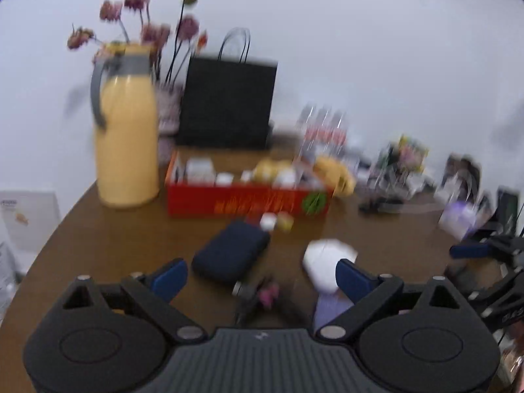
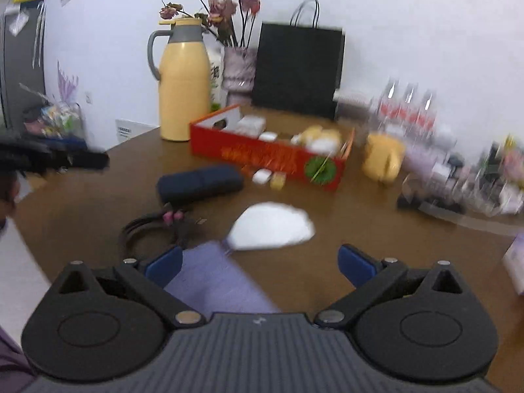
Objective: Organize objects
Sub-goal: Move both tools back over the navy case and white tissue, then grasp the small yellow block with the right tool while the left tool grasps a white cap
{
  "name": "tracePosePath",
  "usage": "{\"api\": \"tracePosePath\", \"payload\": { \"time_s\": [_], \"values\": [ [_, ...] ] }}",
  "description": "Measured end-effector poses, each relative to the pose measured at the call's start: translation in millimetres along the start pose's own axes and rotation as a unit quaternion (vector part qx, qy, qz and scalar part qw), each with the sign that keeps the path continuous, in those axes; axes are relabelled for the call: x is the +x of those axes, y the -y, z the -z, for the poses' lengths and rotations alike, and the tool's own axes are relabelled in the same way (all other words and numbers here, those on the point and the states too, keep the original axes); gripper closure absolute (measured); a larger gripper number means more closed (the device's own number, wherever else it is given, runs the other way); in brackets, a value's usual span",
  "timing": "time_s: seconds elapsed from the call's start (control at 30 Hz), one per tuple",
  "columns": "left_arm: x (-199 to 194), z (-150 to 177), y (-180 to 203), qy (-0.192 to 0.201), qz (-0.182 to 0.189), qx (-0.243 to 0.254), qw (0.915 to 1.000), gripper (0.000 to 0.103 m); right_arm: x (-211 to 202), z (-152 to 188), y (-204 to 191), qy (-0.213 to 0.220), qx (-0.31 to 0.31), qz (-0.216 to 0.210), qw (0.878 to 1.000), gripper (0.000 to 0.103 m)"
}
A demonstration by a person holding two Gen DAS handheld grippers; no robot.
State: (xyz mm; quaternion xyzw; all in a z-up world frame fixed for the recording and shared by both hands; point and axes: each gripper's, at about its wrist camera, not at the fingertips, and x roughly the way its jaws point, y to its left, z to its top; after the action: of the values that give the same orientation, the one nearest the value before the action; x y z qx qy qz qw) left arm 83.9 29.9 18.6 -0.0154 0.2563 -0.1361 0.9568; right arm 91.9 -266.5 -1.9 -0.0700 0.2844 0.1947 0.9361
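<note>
Two pairs of tongs, the left tongs (image 1: 262, 275) and the right tongs (image 2: 260, 263), both spread wide with nothing between the pads, low over the near edge of a round brown bench (image 1: 114, 239). Nearest, just under and ahead of the right pair: a lilac sheet (image 2: 216, 281), cloth or paper, hard to tell. At its far corner, a white folded face mask (image 2: 271, 226) lying flat, dead ahead of that pair, long axis running left to right across the line of reach.

From the left pair, the same mask off to the right, partly behind the right-hand fingertip. Straight ahead there instead, a navy zip case (image 1: 231, 255), long axis slanting from near left to far right, so probably best taken across its short side. Close by the case's near end, a coiled black cable (image 2: 154, 229) with pink ties.

Further back, a small white cube (image 1: 268, 221) and a yellow cube (image 1: 285, 222) side by side, just in front of an open red box (image 1: 245, 201), already part filled and judged the likely home for the loose pieces. Beyond, a yellow thermos jug (image 1: 126, 137) left of the box, a black paper bag (image 1: 227, 101) by the wall, dried flowers (image 1: 147, 16) behind the jug.

Judged nearer hand: right for the mask, left for the case. Far-right clutter too blurred to name.
</note>
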Motion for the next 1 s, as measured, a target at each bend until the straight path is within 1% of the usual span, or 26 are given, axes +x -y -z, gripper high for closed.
{"api": "tracePosePath", "payload": {
  "time_s": [0.03,0.1,0.2,0.3,0.4,0.43,0.47,0.5,0.53,0.57,0.6,0.63,0.67,0.7,0.8,0.83,0.87,0.93,1.0],
  "values": [
    [3.2,1.5,-0.1,-0.003,-0.013,0.004,0.9999,0.007,2.9,2.7,-0.7,-0.003,0.009,0.0,1.0,0.0],
    [10.0,-2.8,-2.8,-0.004,-0.028,-0.006,0.9996,0.007,10.6,4.2,-4.0,-0.005,0.01,0.015,1.0,0.0],
    [16.5,-11.7,-2.6,0.004,-0.025,-0.008,0.9996,0.007,14.4,-0.9,-11.5,0.008,-0.001,0.023,1.0,0.0],
    [24.2,-14.6,-3.0,0.006,-0.017,-0.002,0.9998,0.007,21.5,-7.5,-9.4,0.027,-0.015,0.028,0.999,0.001],
    [50.7,-24.5,-5.5,0.0,0.0,0.003,1.0,0.011,41.9,-20.6,0.6,0.027,-0.014,0.042,0.999,0.009],
    [62.3,-29.7,-5.0,0.001,0.007,0.009,0.9999,0.014,50.3,-26.5,4.7,0.031,-0.01,0.042,0.999,0.014],
    [78.9,-37.2,-4.5,0.003,0.015,0.02,0.9997,0.014,62.0,-34.0,10.3,0.035,-0.004,0.037,0.999,0.02],
    [100.3,-45.6,-3.6,0.002,0.02,0.035,0.9992,0.014,74.4,-39.9,15.5,0.04,0.002,0.03,0.999,0.022],
    [120.8,-51.8,-2.5,-0.001,0.019,0.049,0.9986,0.016,90.4,-46.2,21.7,0.044,0.008,0.022,0.999,0.028],
    [145.8,-58.3,-2.2,-0.01,0.02,0.065,0.9977,0.021,113.2,-53.0,28.5,0.039,0.013,0.018,0.999,0.038],
    [172.9,-65.0,-2.6,-0.028,0.017,0.078,0.9964,0.028,133.4,-58.5,33.6,0.025,0.018,0.021,0.999,0.043],
    [197.1,-69.5,-2.6,-0.045,0.002,0.088,0.9951,0.043,152.9,-63.6,37.8,0.01,0.021,0.026,0.999,0.05],
    [217.5,-72.6,-2.0,-0.059,-0.009,0.102,0.993,0.051,173.4,-68.2,42.5,0.002,0.024,0.024,0.999,0.052],
    [234.8,-75.2,-1.8,-0.07,-0.01,0.113,0.9911,0.052,189.2,-71.8,46.1,-0.003,0.027,0.018,0.999,0.052],
    [272.6,-75.7,-2.3,-0.092,0.024,0.127,0.9873,0.052,233.8,-79.6,54.6,-0.03,0.043,-0.005,0.999,0.052],
    [280.9,-74.6,-2.3,-0.099,0.029,0.133,0.9858,0.057,244.3,-79.9,56.3,-0.036,0.045,-0.012,0.998,0.057],
    [287.9,-72.5,-2.8,-0.107,0.03,0.138,0.9843,0.056,254.5,-79.3,56.7,-0.044,0.045,-0.014,0.998,0.06],
    [295.7,-68.7,-8.8,-0.121,0.036,0.136,0.9827,0.057,267.1,-75.2,56.8,-0.051,0.041,-0.016,0.998,0.062],
    [297.9,-68.3,-16.2,-0.118,0.059,0.121,0.984,0.06,269.3,-72.8,54.8,-0.04,0.034,-0.016,0.999,0.074]
  ]
}}
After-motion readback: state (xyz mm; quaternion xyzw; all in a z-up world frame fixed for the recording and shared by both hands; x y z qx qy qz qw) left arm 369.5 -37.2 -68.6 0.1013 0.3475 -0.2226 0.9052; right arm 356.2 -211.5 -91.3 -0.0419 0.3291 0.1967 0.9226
